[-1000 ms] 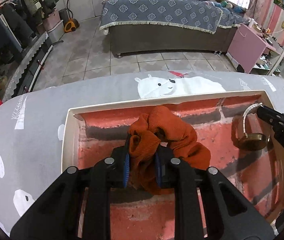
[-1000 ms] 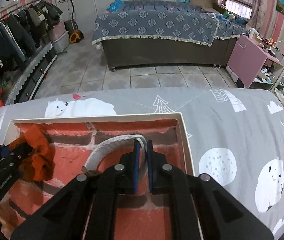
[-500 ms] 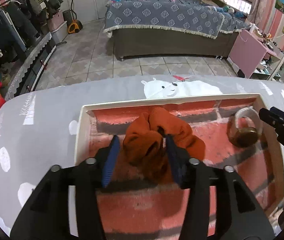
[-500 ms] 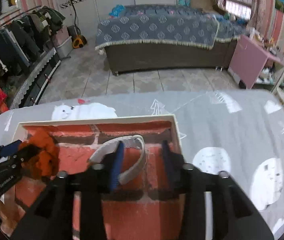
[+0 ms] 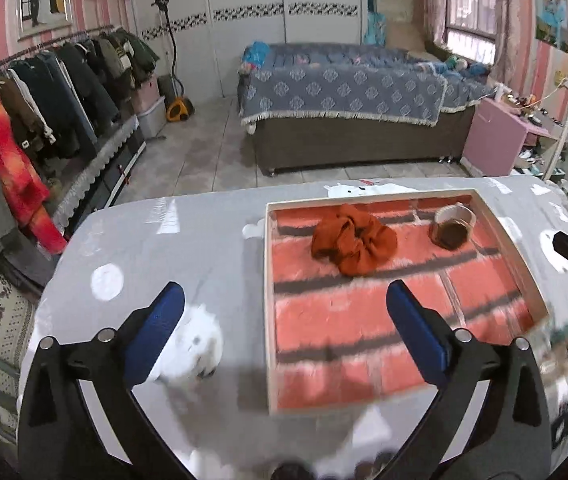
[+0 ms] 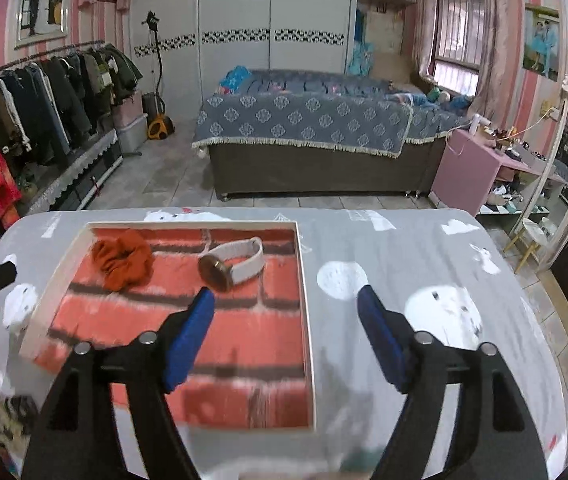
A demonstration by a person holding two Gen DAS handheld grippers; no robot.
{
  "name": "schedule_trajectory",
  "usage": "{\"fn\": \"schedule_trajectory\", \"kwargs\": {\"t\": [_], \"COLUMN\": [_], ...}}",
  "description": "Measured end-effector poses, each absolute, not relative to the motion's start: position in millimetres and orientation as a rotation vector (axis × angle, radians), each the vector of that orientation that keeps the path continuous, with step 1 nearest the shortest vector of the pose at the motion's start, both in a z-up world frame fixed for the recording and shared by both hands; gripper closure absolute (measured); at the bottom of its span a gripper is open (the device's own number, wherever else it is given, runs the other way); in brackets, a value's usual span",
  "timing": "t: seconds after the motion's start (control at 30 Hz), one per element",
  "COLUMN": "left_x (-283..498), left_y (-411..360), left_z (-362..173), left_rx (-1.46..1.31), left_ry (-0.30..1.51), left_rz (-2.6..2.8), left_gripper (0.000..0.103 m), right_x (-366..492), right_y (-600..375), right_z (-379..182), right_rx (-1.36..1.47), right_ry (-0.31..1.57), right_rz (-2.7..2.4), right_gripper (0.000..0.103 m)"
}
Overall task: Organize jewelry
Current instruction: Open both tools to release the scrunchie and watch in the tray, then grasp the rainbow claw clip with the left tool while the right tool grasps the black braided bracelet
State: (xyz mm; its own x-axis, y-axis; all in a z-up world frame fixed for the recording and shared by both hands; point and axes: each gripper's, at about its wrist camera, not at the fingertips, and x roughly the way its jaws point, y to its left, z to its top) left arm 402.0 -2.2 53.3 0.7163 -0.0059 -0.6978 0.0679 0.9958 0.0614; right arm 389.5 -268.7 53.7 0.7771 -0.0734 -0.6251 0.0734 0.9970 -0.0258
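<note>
An orange scrunchie [image 5: 353, 242] [image 6: 122, 258] and a watch with a white strap [image 5: 451, 226] [image 6: 232, 262] lie in the far part of a white-rimmed tray [image 5: 268, 312] [image 6: 303, 304] with a red brick-pattern bottom. My left gripper [image 5: 284, 322] is open and empty, held above the tray's near left edge. My right gripper [image 6: 285, 334] is open and empty, held above the tray's near right edge. Each gripper's tip shows at the side of the other's view.
The tray sits on a table with a grey polar-bear cloth [image 5: 164, 248] [image 6: 423, 264]. Small blurred items lie near the table's front edge [image 5: 559, 344] [image 6: 8, 408]. A bed, a clothes rack and a pink cabinet stand beyond the table.
Both grippers opened, let go of the scrunchie and the watch in the tray, and pulled back and up away from them.
</note>
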Motion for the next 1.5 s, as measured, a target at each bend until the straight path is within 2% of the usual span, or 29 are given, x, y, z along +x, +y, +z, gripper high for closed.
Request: {"fn": "schedule_trajectory", "kwargs": {"t": [0.4,0.73,1.1,1.5], "left_x": [277,214,168,161], "left_y": [37,61,78,93], "left_z": [64,32,-3,-43], "left_rx": [0.083,0.057,0.065,0.048], "left_ry": [0.656,0.663,0.684,0.786], "left_rz": [-0.035,-0.015,0.01,0.024], "left_gripper": [0.005,0.005,0.005,0.005], "right_x": [256,181,141,133], "right_y": [-256,-251,-226,-204], "right_z": [48,18,-18,-36], "right_rx": [0.026,0.031,0.045,0.024], "right_ry": [0.587,0.587,0.654,0.715], "right_rz": [-0.071,-0.088,-0.066,-0.084], "right_gripper": [0.015,0.015,0.015,0.015]}}
